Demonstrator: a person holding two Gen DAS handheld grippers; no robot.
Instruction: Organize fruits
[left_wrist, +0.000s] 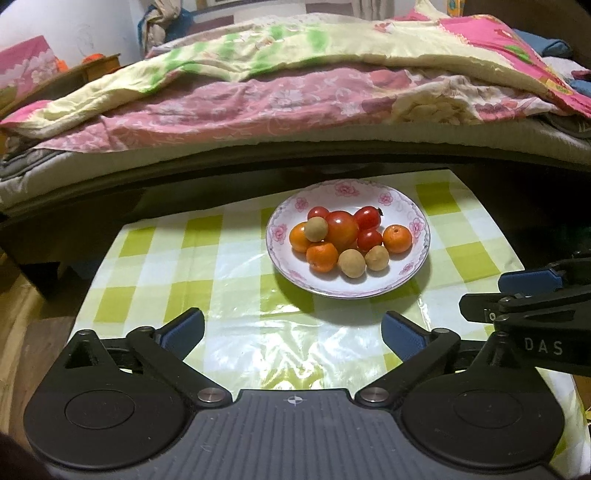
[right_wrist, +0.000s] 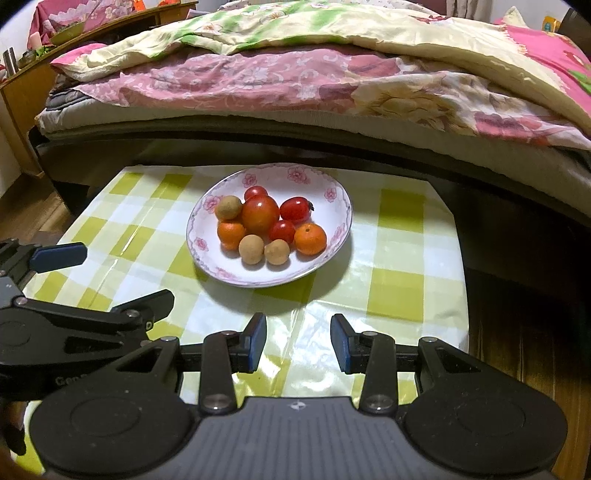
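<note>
A white plate with a pink flower rim (left_wrist: 347, 192) (right_wrist: 280, 173) sits on the green checked tablecloth. It holds a big tomato (left_wrist: 341, 229) (right_wrist: 260, 214), several cherry tomatoes (left_wrist: 367, 217), small oranges (left_wrist: 397, 238) (right_wrist: 310, 239) and brown longans (left_wrist: 351, 263) (right_wrist: 251, 249). My left gripper (left_wrist: 291, 319) hovers short of the plate's near rim, open wide with nothing between its blue pads. My right gripper (right_wrist: 299, 322) also stops short of the plate, its pads a narrow gap apart and holding nothing. Each gripper shows at the side of the other's view.
The small table (left_wrist: 166, 258) (right_wrist: 399, 240) is covered in glossy plastic. A bed with a pink and cream quilt (left_wrist: 295, 92) (right_wrist: 295, 74) runs close behind it. A wooden cabinet (right_wrist: 22, 92) stands at the far left. Wooden floor (right_wrist: 517, 350) lies to the right.
</note>
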